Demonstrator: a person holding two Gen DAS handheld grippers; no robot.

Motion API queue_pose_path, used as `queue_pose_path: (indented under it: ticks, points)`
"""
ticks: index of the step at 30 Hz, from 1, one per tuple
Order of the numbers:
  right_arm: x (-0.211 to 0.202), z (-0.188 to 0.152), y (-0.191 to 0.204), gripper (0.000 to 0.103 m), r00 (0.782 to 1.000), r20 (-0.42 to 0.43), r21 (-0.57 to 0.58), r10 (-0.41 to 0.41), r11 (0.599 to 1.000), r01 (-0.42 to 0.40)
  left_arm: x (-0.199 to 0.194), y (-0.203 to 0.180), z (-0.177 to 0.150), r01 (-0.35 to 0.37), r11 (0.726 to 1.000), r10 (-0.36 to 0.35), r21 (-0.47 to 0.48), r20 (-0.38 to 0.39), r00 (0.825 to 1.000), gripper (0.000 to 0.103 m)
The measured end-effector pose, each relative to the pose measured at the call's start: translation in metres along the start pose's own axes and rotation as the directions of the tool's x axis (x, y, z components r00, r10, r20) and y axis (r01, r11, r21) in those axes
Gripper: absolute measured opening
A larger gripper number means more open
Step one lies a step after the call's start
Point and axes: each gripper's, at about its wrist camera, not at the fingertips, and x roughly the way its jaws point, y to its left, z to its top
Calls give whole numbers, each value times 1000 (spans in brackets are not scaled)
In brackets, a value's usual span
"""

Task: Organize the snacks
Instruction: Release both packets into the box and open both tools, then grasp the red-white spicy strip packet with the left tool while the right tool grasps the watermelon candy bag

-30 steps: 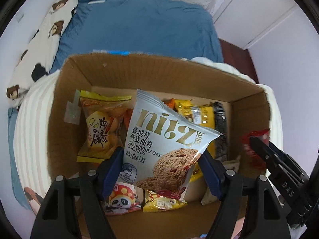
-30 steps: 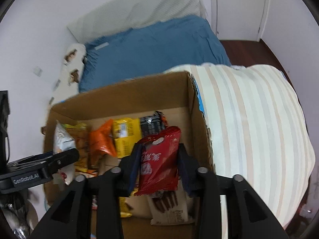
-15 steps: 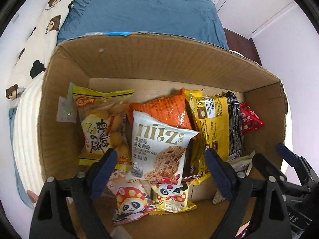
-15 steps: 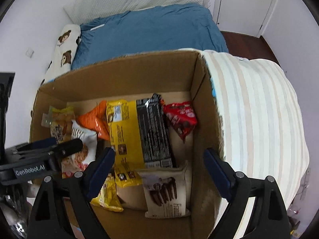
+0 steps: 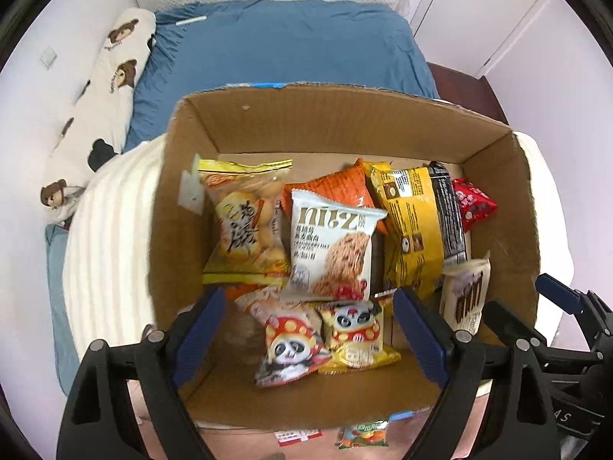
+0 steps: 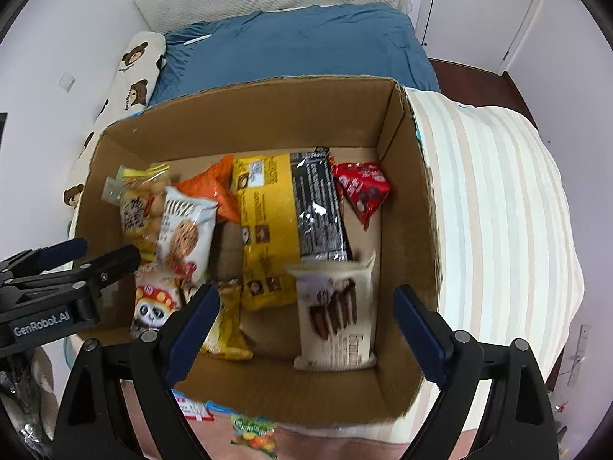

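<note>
- Bed, blue cover, runs behind cardboard box; striped blanket flanks box on both sides.
- Box open-topped, walls upright; bare floor strip along near wall, also at far right corner.
- Cookie pack lies mid-box btwn yellow snack bag and yellow-black pack; 1 s ago it was clamped in left gripper.
- Red pack at far right of box, beside yellow-black pack; 1 s ago in right gripper.
- Left gripper above near wall, spread wide, nothing held.
- Right gripper likewise, jaws apart, empty; both were just opening.
</note>
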Motion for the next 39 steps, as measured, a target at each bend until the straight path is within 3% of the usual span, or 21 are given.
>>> queue_pose_path:
  ticks: [7, 17, 26, 30, 35, 39]
  points:
    - [-36, -33, 12, 94, 999, 42, -13, 28, 1000, -28, -43, -1, -34, -32, 999, 29, 28, 106, 994, 90]
    - [-94, -88, 18, 94, 983, 179, 16, 41, 999, -44, -106, 0, -99, -49, 998, 37, 36, 280, 959, 90]
    - [-134, -133, 26, 94, 962, 272, 15, 31, 999, -36, -133, -3, -146, -68, 996, 45, 52, 359, 932, 90]
    - [-137, -149, 28, 94, 961, 272, 22, 54, 998, -63, -135, 2, -163, -85, 996, 65, 35, 383, 921, 90]
    - [-115, -174, 25, 94, 972, 217, 52, 95, 993, -108, -119, 17, -180, -61, 998, 60, -6, 344, 937, 90]
    - [-69, -193, 18, 94, 984, 105, 109, 143, 982, -154, -75, 34, -195, -63, 996, 74, -56, 241, 968, 90]
